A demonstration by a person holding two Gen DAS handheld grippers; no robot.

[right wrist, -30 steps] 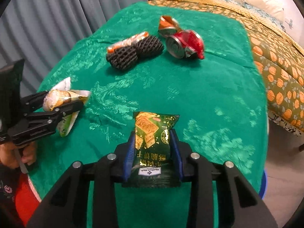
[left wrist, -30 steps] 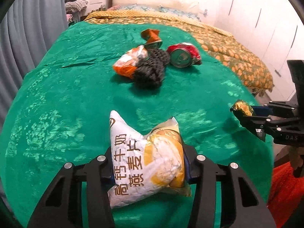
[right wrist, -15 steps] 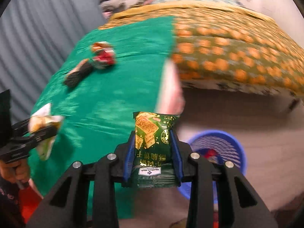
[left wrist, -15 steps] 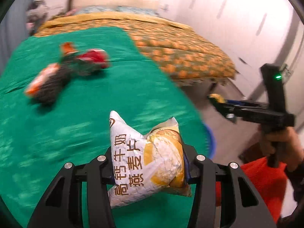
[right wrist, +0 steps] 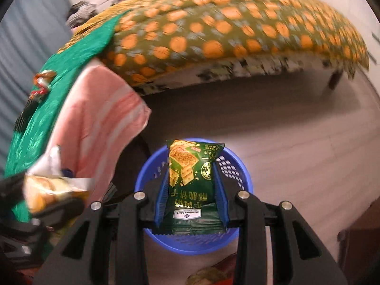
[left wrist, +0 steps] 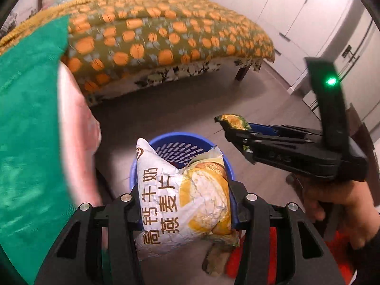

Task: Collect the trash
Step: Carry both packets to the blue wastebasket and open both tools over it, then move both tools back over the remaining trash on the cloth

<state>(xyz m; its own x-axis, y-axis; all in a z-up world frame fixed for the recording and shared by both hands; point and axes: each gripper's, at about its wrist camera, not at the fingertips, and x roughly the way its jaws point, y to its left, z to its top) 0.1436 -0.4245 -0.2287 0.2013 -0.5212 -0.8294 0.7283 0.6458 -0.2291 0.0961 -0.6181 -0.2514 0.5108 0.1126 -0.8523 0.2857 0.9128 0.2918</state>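
My left gripper [left wrist: 184, 204] is shut on a white and yellow snack bag [left wrist: 182, 199] with printed characters, held over the near rim of a blue perforated basket [left wrist: 180, 149] on the floor. My right gripper [right wrist: 190, 201] is shut on a green cracker packet [right wrist: 190, 178], directly above the same blue basket [right wrist: 234, 166]. In the left wrist view the right gripper [left wrist: 228, 123] shows from the side at the right, the green packet [left wrist: 234, 120] sticking out of its tip, a hand on its handle. The left gripper's bag [right wrist: 47, 190] appears at the lower left of the right wrist view.
The bed with a green cover [left wrist: 26, 118] and an orange-patterned blanket [right wrist: 225, 23] lies to the left and behind. A pink striped cloth [right wrist: 99, 123] hangs off the bed corner beside the basket. Crushed cans and wrappers [right wrist: 38, 87] remain on the green cover. White cupboards [left wrist: 296, 11] line the far wall.
Both grippers have swung from over the green bed cover to the right and down, off the bed edge, and now hover over the blue basket. Each still holds its packet.
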